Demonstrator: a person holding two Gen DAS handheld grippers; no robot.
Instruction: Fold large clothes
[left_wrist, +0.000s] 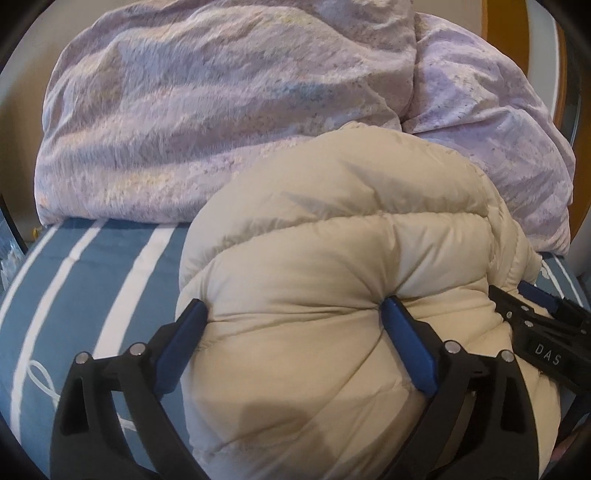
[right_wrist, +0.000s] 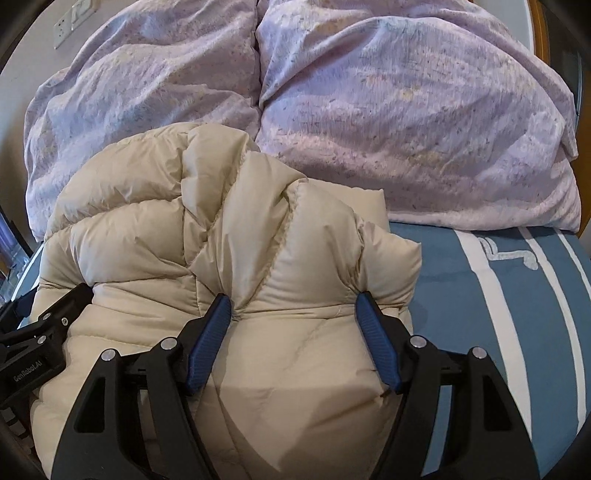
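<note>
Puffer jacket (left_wrist: 332, 266) bundled on striped bed (left_wrist: 92, 288), gripped both sides.
L gripper (left_wrist: 295, 317) & R gripper (right_wrist: 293, 310) each seen clamped wide on thick padding, w/ duvet (left_wrist: 203, 110) just behind. Risk: slick, springy fill may be squeezed out of pads, so fold could pop open.

White letters "DAS" stand on the black body of the right gripper (left_wrist: 546, 314) seen from the left wrist, and "GenRobot.AI" stands on the left gripper (right_wrist: 33, 332) seen from the right wrist.
</note>
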